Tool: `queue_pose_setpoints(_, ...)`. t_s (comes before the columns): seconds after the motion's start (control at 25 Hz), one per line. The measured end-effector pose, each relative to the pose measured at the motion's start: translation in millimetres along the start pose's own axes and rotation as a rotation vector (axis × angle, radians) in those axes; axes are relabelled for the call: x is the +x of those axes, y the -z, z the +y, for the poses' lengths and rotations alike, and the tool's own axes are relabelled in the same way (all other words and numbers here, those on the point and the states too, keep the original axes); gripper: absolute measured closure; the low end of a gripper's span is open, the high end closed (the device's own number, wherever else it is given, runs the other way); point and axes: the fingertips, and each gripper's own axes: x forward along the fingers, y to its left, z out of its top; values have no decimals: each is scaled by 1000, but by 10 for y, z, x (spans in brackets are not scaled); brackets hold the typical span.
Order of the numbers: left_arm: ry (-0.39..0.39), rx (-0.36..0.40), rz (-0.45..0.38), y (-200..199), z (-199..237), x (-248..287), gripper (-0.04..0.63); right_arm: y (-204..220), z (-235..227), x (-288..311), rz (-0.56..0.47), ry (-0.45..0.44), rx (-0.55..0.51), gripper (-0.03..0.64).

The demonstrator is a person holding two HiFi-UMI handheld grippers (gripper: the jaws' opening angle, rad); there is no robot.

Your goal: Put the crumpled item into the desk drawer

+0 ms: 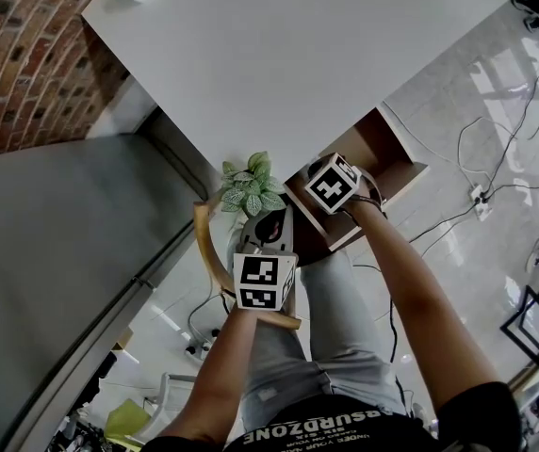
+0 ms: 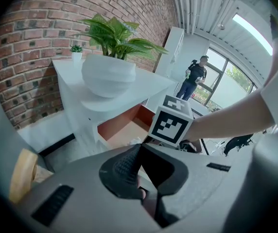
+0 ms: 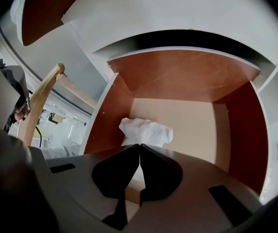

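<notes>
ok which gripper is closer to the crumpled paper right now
Right. The right gripper has its shut jaws on the crumpled paper inside the open drawer; the left gripper sits back outside it, beside the potted plant.

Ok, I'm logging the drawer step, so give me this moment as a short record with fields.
drawer: open, brown inside
right gripper: jaws together, reaching into drawer
crumpled paper: white, in drawer at those jaw tips; pinched or not, unclear
left gripper: jaws together, nothing in them, outside drawer
potted plant: on desk edge
</notes>
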Motion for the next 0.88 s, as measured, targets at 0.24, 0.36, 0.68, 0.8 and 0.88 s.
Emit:
queue_pose_setpoints(0.24,1,1,7,15,-11,16,591,72,17,97,31,-11,-14,617)
queue_pose_setpoints(0.36,3,3,8,20,-15,23,591,90,24,142,40,-13,-13,617)
queue_pose_setpoints(0.68,12,9,16,45,-33,36,591,163,2,242,70,-6,-13,617)
queue_pose_setpoints(0.8,14,14,19,49,-37,41,591,224,-3,301,91,-2,-32,617)
queue_pose_setpoints(0.88,15,18,16,40,-40,42,591,260,15,339,103,-5,-45,617)
